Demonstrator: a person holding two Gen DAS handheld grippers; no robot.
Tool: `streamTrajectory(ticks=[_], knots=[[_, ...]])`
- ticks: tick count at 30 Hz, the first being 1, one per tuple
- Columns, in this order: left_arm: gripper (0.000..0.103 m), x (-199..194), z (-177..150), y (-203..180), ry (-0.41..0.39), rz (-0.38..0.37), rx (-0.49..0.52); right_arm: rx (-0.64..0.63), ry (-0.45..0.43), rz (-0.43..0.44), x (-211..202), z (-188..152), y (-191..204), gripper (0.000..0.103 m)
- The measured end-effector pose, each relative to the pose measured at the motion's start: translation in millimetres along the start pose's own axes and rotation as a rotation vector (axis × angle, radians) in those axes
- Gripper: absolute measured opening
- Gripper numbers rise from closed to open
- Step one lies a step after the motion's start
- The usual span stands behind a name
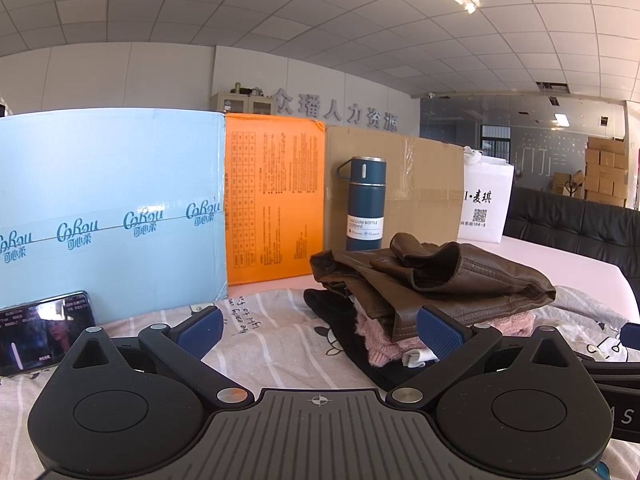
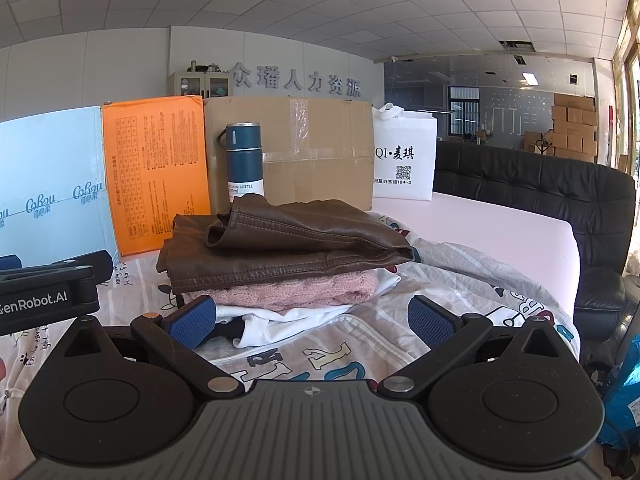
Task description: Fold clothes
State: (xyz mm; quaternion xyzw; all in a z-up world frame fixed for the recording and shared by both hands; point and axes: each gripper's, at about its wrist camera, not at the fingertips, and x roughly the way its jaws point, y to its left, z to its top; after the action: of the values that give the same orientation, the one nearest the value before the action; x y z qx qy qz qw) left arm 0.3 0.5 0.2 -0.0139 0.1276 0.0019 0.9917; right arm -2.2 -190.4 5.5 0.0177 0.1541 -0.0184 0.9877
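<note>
Atop the stack, folded brown leather jacket (image 2: 288, 248), long axis left-right

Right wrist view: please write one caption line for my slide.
Open right claw faces a folded stack: brown leather jacket on pink knit sweater and white garment, blue vacuum bottle behind.

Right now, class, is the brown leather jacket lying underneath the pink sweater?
No, the brown leather jacket lies on top of the pile, with the pink sweater directly beneath it.
</note>
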Motion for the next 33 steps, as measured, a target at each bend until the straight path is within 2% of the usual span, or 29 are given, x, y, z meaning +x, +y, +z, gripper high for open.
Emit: streamTrajectory(ticks=[18,33], knots=[[0.103,2.4,2.0,7.8,0.001,0.009,-0.038,0.002,0.014,0.011,3.3,2.0,3.8,0.103],[0.103,-12.1,34.4,54.6,-0.122,0.164,-0.093,0.042,-0.021,0.072,19.3,44.6,48.7,0.103]])
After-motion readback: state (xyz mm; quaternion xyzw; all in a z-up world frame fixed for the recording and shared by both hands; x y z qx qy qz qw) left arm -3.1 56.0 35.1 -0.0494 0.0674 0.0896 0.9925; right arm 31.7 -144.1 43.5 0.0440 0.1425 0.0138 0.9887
